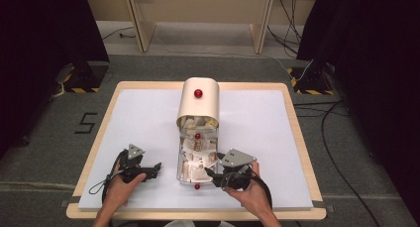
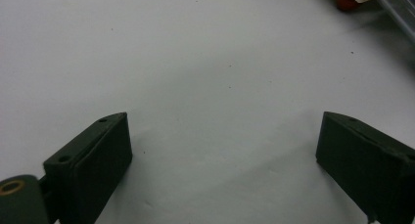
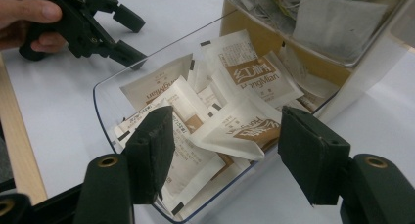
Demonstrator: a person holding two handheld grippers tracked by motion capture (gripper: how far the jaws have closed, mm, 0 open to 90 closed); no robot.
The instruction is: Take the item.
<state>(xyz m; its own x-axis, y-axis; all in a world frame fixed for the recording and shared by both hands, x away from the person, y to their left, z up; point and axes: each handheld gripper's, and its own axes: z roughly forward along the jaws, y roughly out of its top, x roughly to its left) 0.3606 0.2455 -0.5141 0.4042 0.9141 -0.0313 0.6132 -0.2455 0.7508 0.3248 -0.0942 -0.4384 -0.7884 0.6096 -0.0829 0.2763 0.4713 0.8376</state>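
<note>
Reaching for a sachet (image 3: pixel 240 128) in the clear tray (image 3: pixel 105 94), right tongs (image 3: pixel 222 150) open and empty should straddle one packet only; left tongs (image 2: pixel 222 150) open, idle on bench (image 2: pixel 195 62).

sachets (image 1: pixel 197 122) partly hidden under cream cover (image 1: pixel 199 104)

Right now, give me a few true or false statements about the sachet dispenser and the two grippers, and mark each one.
1. The clear tray holds white paper sachets. True.
2. The right gripper grips a sachet. False: its jaws stand open above the sachets.
3. The left gripper has open jaws over the bare white mat. True.
4. The dispenser's cream cover has a blue knob. False: the knob is red.
</note>
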